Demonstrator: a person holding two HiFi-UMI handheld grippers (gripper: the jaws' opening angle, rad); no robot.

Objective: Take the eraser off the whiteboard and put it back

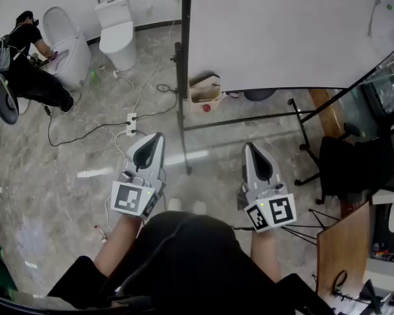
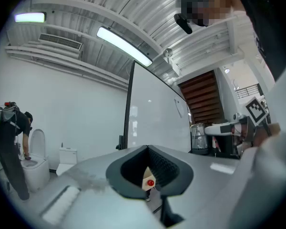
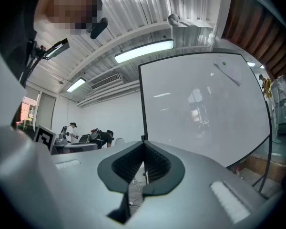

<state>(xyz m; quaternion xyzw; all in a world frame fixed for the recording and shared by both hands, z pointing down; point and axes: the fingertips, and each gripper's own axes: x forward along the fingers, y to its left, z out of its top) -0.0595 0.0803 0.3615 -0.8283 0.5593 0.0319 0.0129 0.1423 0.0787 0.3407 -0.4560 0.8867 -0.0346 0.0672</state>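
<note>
Head view, approach stage: the left gripper (image 1: 159, 138) and right gripper (image 1: 248, 147) are pointing level, each pressing empty jaws together. Farther off, the whiteboard (image 1: 282, 31) is carrying what is probably the eraser (image 1: 385, 8) near its upper right corner. The next move is likely calling for a reach there with jaws spreading.

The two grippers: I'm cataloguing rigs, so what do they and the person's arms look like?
The left gripper and right gripper are light grey tapering shells. Black ribbed pads line a teardrop opening in each. Each carries a white marker cube printed with black squares and showing a small green light. The person wears a black top that leaves the forearms uncovered.
</note>
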